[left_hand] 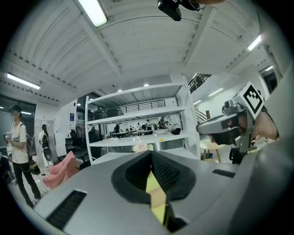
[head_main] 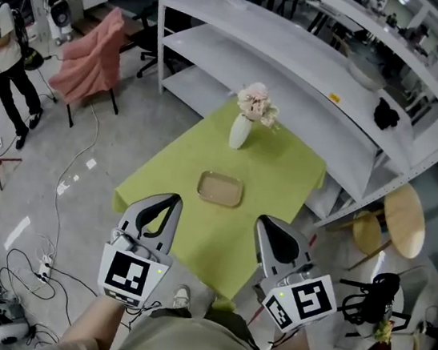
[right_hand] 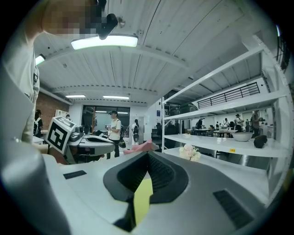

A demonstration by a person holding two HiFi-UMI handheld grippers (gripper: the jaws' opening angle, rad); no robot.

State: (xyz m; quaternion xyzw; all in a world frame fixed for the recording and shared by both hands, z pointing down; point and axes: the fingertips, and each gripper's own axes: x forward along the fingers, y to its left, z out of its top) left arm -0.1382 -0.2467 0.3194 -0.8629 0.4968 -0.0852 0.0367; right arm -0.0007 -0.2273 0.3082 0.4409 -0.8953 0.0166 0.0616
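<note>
the shallow tray [head_main: 220,189] lies on the green tablecloth [head_main: 284,171], just ahead of both tongs and between the lines of their tips, touched by neither. it is a matte tan rectangle with rounded corners and a low rim, and nothing lies in it. the left tongs [head_main: 173,199] have their jaws closed tip to tip on nothing. the right tongs [head_main: 264,219] are the same, jaws pressed together and empty. both hover over the near edge of the cloth, apart from each other, each in a smooth grey moulded shell.

farther ahead of the tongs, beyond the tray, a white vase [head_main: 240,131] stands upright, pear-shaped and glossy, with pale pink flowers [head_main: 256,103] bunched in its neck.

only the head view shows the tray and vase whole. the left gripper view gives just a sliver of green and tan through the slit below its ribbed black pads [left_hand: 167,172], with the flowers peeping over the jaw tips. the right gripper view shows the flowers to the right of its tips and the other tongs off to its left.

past the cloth rises a white metal shelf rack [head_main: 300,60] with flat boards. left of the left tongs, a pink cloth [head_main: 94,56] drapes a chair [head_main: 71,113], and a person [head_main: 5,59] stands beyond it. right of the right tongs sits a round wooden stool [head_main: 404,220].
</note>
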